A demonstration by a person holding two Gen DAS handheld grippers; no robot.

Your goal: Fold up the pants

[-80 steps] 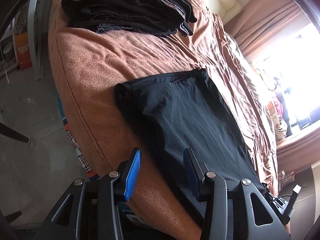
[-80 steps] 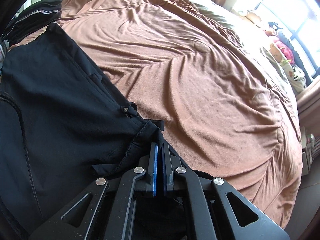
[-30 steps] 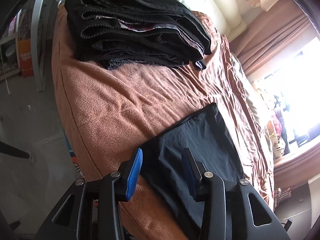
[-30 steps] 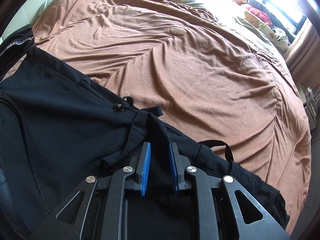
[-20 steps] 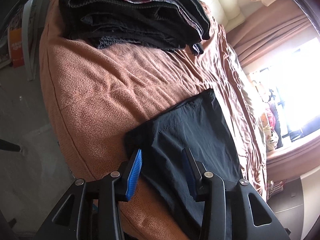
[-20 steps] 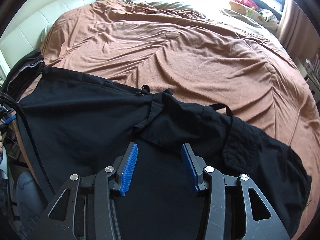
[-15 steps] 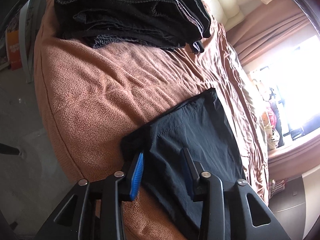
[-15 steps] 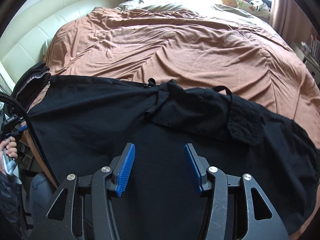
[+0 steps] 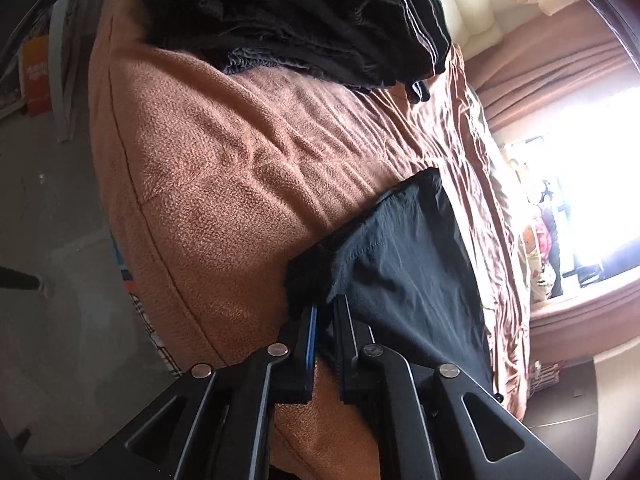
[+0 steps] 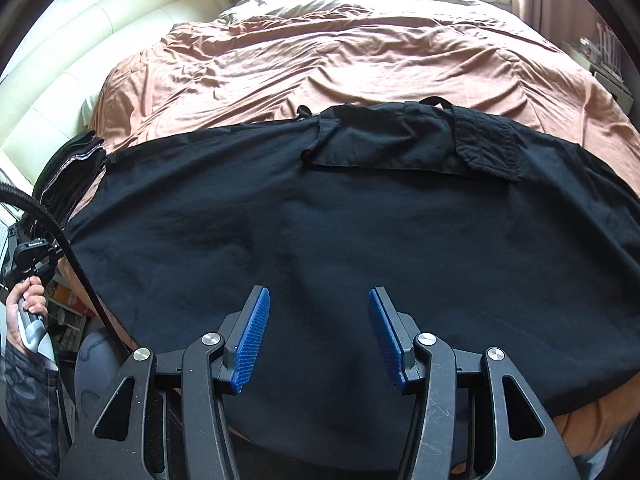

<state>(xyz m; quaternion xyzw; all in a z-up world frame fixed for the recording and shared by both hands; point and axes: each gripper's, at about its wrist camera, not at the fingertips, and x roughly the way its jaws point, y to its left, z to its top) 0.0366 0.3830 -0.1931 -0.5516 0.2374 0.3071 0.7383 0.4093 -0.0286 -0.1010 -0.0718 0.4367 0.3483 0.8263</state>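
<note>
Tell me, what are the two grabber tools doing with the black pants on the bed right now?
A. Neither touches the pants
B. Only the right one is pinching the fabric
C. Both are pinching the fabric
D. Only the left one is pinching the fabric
D: the left gripper has its fingers closed on a corner of the black pants, while the right gripper hangs wide open above them.
</note>
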